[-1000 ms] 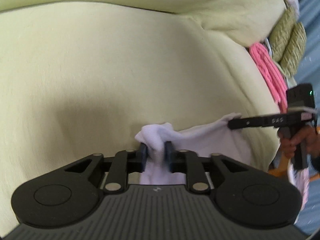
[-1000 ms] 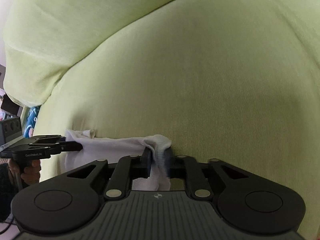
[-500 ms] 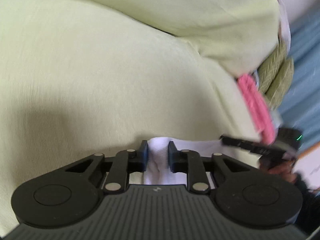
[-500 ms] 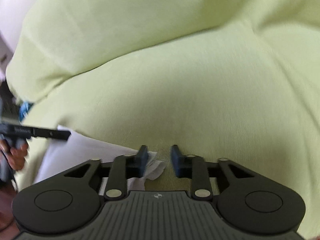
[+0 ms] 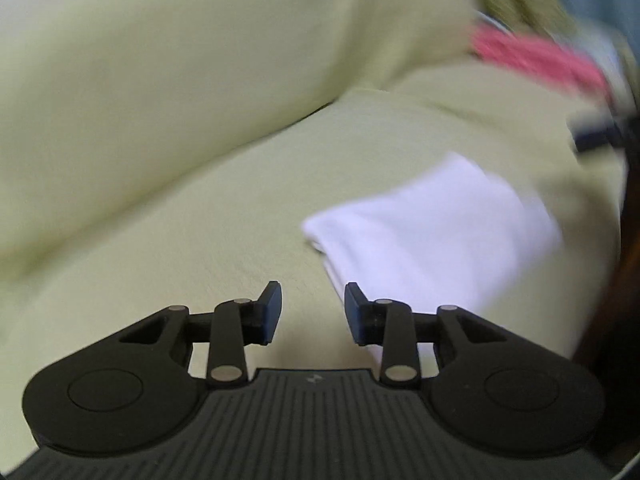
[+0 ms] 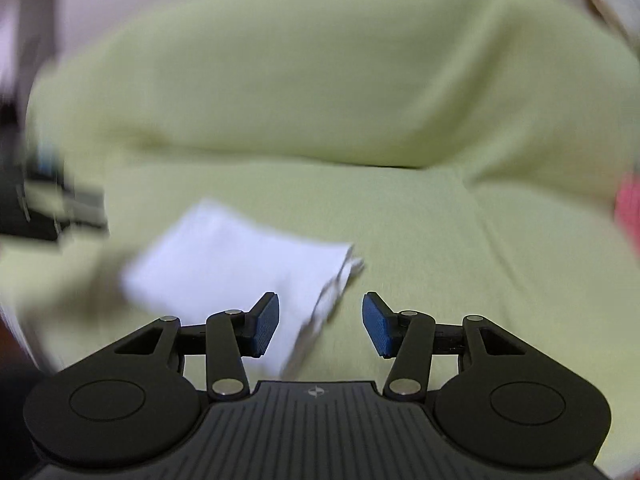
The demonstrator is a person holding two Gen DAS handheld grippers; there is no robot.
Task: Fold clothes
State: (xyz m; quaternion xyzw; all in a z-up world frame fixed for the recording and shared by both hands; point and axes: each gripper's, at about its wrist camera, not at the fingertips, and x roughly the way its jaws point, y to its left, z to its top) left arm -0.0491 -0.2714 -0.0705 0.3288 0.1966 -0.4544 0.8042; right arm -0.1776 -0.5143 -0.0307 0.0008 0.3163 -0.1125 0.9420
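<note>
The left hand-held gripper (image 5: 312,312) hangs over a pale green sofa seat (image 5: 224,240) with its jaws opening and nothing between them, the fabric below bare. The right hand-held gripper (image 6: 320,326) is likewise opening and grips nothing, though the near corner of a folded white garment (image 6: 240,264) lies beneath its gap, clear of both pads. That garment rests flat on the seat cushion, a neat rectangle between the two tools: to the right in the left wrist view (image 5: 432,240), to the left in the right wrist view. Its layered edges show at the corner nearest the right tool. It looks light, thin and limp, likely to sag and spill open if lifted by a single layer; a pinch through the whole stack at a folded edge, one corner per tool, should hold it best. Beyond it rises the sofa's back cushion (image 6: 320,80). At the far end a pink fabric item (image 5: 536,56) lies blurred, its kind unclear.
</note>
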